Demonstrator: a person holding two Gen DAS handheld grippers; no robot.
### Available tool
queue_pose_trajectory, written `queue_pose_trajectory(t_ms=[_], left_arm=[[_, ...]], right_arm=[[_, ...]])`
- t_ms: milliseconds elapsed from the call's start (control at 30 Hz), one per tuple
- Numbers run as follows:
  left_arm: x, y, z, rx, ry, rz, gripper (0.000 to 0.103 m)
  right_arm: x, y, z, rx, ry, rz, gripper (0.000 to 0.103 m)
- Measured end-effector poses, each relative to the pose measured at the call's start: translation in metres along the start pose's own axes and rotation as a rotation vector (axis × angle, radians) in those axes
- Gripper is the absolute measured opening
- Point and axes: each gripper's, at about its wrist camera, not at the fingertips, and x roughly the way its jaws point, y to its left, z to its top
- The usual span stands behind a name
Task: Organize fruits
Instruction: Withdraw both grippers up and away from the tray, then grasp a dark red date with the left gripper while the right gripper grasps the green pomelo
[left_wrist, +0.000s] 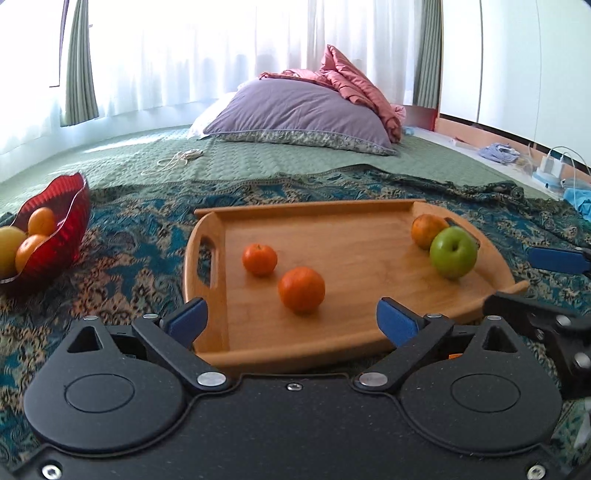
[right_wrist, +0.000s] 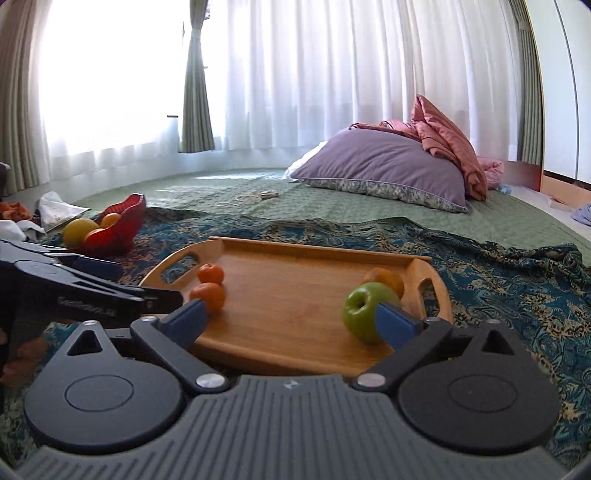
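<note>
Right gripper (right_wrist: 291, 319) open, empty, before wooden tray (right_wrist: 303, 254) bearing green apple (right_wrist: 360, 306) and three oranges; red bowl (right_wrist: 123, 225) far left.

Home bedroom: pillow (left_wrist: 295, 110), quilted bedspread (left_wrist: 258, 158), curtains (right_wrist: 295, 74)

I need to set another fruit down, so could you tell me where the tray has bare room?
The wooden tray is bare through its middle and far edge, between the two oranges and the green apple. Its right end is crowded.

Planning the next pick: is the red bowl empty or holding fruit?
Holding fruit: the red bowl contains two oranges and a yellow fruit.
</note>
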Motion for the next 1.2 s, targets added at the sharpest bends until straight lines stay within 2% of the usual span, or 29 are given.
queue_pose_trajectory(t_ms=[333,500,733,1200], left_arm=[[-0.006,0.007,-0.024,-0.033,-0.002,0.003,0.099],[-0.012,0.006,-0.034,-0.021,-0.029,0.020,0.100],[-0.013,0.005,-0.042,-0.018,-0.022,0.024,0.101],[-0.001,-0.002,-0.052,-0.020,0.015,0.025,0.101]], right_arm=[[-0.018,0.023,-0.032,-0.031,0.005,0.009,0.103],[-0.026,0.027,-0.042,-0.030,-0.040,-0.019,0.103],[-0.029,0.034,-0.053,-0.021,-0.052,-0.017,0.103],[-0.015,0.045,-0.064,-0.057,0.020,0.001,0.103]])
